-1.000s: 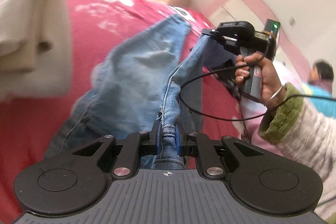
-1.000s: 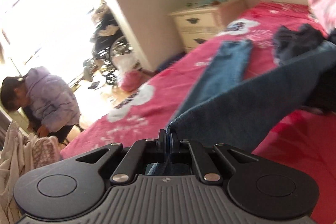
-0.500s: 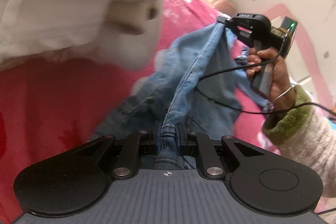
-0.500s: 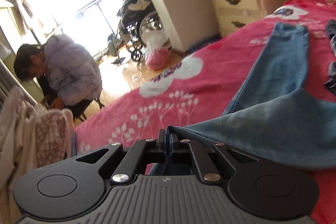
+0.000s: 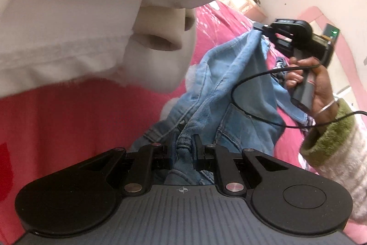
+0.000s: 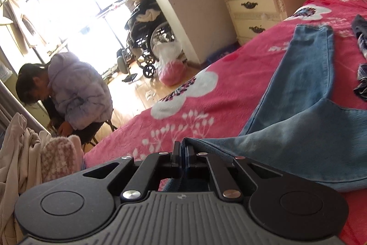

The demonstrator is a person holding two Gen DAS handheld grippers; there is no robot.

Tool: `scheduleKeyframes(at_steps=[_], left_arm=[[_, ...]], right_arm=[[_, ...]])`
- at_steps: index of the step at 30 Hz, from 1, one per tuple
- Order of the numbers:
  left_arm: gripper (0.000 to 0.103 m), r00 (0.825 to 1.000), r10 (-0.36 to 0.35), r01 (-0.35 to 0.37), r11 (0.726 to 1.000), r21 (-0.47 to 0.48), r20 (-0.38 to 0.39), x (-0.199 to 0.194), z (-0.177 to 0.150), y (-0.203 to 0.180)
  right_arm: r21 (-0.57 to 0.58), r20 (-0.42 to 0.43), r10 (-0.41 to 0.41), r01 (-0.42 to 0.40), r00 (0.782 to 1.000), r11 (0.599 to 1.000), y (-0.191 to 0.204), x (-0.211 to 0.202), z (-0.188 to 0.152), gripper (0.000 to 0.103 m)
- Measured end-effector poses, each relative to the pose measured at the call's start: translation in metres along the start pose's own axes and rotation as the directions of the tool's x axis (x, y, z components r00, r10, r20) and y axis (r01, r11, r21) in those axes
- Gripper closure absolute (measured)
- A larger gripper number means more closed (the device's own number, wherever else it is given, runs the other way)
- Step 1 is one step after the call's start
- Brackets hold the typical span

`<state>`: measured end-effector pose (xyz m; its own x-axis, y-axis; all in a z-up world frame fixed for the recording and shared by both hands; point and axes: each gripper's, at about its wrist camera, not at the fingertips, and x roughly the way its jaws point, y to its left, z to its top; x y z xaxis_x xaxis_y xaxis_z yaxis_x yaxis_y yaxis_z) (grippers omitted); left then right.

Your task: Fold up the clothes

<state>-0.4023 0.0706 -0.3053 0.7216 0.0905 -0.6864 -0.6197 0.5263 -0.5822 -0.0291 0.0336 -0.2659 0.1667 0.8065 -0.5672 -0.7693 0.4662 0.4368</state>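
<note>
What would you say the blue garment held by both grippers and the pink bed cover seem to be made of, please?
The blue garment looks like washed denim: faded light-blue weave with stitched seams and a thick hem bunched in the left gripper. The pink bed cover seems a soft, plush printed fabric, probably fleece, judging by its matte, slightly fuzzy surface and white flower print.

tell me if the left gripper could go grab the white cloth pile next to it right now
Probably not yet. The left gripper is shut on the jeans waistband, so it would have to let go first. The white cloth pile itself lies close, with nothing between.
</note>
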Motion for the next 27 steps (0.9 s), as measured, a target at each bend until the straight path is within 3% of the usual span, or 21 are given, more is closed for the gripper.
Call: scheduleKeyframes(at_steps=[5, 7, 9, 10, 13, 18, 20, 21, 22, 24, 25, 27], left_arm=[[0.085, 0.998, 0.052, -0.051, 0.997, 0.06, -0.024, 0.006, -0.005, 0.003], [0.078, 0.997, 0.074, -0.072, 0.994, 0.083, -0.02, 0.001, -0.008, 0.002], [0.059, 0.994, 0.112, -0.113, 0.986, 0.126, 0.016, -0.01, -0.012, -0.004], [0.058, 0.991, 0.126, -0.129, 0.981, 0.145, 0.033, -0.016, -0.015, -0.006], [0.053, 0.991, 0.13, -0.134, 0.98, 0.147, 0.037, -0.03, -0.018, -0.006], [0.05, 0.993, 0.114, -0.113, 0.987, 0.115, -0.004, -0.027, -0.016, 0.0], [0.05, 0.995, 0.097, -0.094, 0.987, 0.131, -0.022, -0.026, -0.015, -0.001], [0.05, 0.995, 0.092, -0.086, 0.985, 0.149, -0.032, -0.025, -0.015, -0.003], [0.05, 0.995, 0.086, -0.078, 0.983, 0.166, -0.042, -0.024, -0.015, -0.004], [0.05, 0.995, 0.079, -0.065, 0.978, 0.197, -0.062, -0.024, -0.015, -0.005], [0.05, 0.994, 0.078, -0.062, 0.977, 0.204, -0.071, -0.023, -0.016, -0.006], [0.05, 0.993, 0.082, -0.063, 0.978, 0.201, -0.088, -0.018, -0.017, -0.005]], right_arm=[[-0.003, -0.04, -0.004, 0.004, 0.999, 1.0, 0.002, 0.022, -0.006, 0.097], [-0.004, -0.087, -0.013, 0.012, 0.996, 1.0, 0.0, 0.035, -0.009, 0.093], [0.036, -0.134, -0.018, 0.023, 0.991, 0.999, -0.006, 0.043, -0.009, 0.081], [0.067, -0.146, -0.014, 0.024, 0.989, 0.997, -0.012, 0.042, -0.007, 0.065], [0.131, -0.145, 0.009, 0.01, 0.989, 0.991, -0.026, 0.026, 0.0, 0.053], [0.133, -0.182, 0.087, -0.064, 0.979, 0.989, -0.042, -0.026, 0.016, 0.052], [0.098, -0.261, 0.177, -0.156, 0.949, 0.983, -0.042, -0.048, 0.021, 0.052], [0.074, -0.326, 0.215, -0.202, 0.92, 0.977, -0.039, -0.054, 0.02, 0.052], [0.057, -0.412, 0.244, -0.243, 0.878, 0.968, -0.036, -0.058, 0.016, 0.05], [0.053, -0.577, 0.266, -0.289, 0.773, 0.956, -0.026, -0.058, -0.002, 0.048], [0.047, -0.627, 0.254, -0.289, 0.737, 0.956, -0.02, -0.058, -0.014, 0.048], [0.051, -0.682, 0.233, -0.273, 0.694, 0.961, -0.007, -0.052, -0.038, 0.048]])
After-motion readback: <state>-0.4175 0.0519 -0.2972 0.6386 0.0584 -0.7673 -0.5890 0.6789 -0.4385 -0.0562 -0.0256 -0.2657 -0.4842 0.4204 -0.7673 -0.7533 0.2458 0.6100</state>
